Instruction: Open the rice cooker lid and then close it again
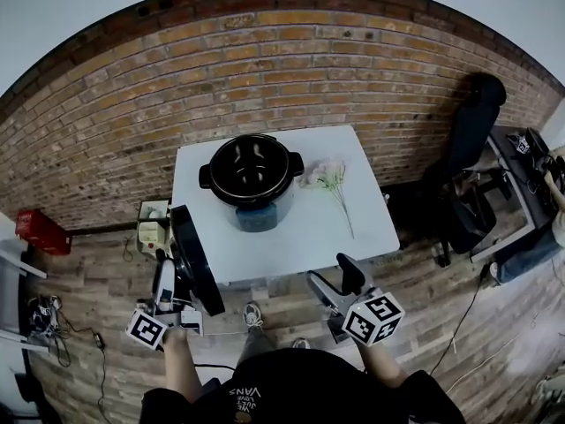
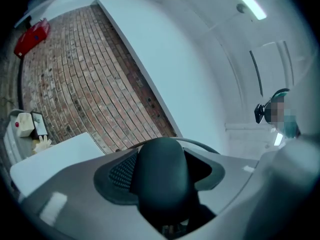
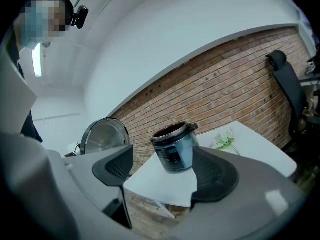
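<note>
The rice cooker (image 1: pixel 252 179) stands open on the white table (image 1: pixel 353 228), its dark inner pot showing; the right gripper view shows its blue-grey body (image 3: pixel 175 149) too. Its round lid (image 1: pixel 196 259) is off the pot, held on edge left of the table's front edge. My left gripper (image 1: pixel 174 276) is shut on the lid's black handle (image 2: pixel 162 176), which fills the space between the jaws. The lid's shiny underside (image 3: pixel 102 136) faces the right gripper. My right gripper (image 1: pixel 340 281) hangs open in front of the table, nothing between its fingers.
A sprig of pale flowers (image 1: pixel 331 179) lies on the table right of the cooker. A low stand with small items (image 1: pixel 154 228) sits by the table's left side. A black chair (image 1: pixel 472 140) stands at the right, a red object (image 1: pixel 40 230) by the brick wall.
</note>
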Available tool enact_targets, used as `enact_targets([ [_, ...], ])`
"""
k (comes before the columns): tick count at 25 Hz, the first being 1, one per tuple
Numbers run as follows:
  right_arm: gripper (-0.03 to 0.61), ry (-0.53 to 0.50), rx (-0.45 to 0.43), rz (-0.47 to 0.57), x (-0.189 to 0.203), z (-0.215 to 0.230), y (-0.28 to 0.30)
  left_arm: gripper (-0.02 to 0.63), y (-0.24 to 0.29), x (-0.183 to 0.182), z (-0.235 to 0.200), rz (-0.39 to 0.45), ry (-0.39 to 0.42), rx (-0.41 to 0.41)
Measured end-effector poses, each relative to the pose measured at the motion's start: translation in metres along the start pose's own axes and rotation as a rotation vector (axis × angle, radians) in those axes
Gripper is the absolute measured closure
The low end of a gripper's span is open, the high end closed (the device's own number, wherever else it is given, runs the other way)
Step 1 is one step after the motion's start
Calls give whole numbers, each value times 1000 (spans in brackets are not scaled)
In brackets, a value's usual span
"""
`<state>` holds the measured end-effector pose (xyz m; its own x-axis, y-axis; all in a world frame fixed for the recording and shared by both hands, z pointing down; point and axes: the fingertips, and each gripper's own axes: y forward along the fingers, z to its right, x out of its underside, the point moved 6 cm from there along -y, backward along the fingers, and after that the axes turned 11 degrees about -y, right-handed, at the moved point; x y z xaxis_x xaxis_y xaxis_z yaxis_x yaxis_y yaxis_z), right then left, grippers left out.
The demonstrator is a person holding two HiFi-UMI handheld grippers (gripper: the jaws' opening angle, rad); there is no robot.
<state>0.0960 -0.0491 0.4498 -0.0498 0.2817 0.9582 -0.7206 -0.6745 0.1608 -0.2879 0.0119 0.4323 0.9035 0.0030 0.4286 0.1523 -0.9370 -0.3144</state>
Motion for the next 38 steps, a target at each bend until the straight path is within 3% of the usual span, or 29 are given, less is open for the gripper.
enact_targets([
  [12, 215, -32, -80, -11, 4, -10, -26, 336, -44, 23, 28, 55, 19, -9],
  [21, 215, -17, -61, 1, 5, -5, -22, 336, -18, 15, 24, 22, 60, 14],
  [25, 215, -6, -10, 17, 2, -1, -9, 336, 18, 2, 14, -37, 78, 52],
  [30, 215, 17, 68, 57, -8, 0, 15, 336, 76, -31, -3, -150, 255, 22],
  [38, 215, 52, 205, 76, -15, 2, 46, 336, 180, -59, -22, -380, 365, 112],
])
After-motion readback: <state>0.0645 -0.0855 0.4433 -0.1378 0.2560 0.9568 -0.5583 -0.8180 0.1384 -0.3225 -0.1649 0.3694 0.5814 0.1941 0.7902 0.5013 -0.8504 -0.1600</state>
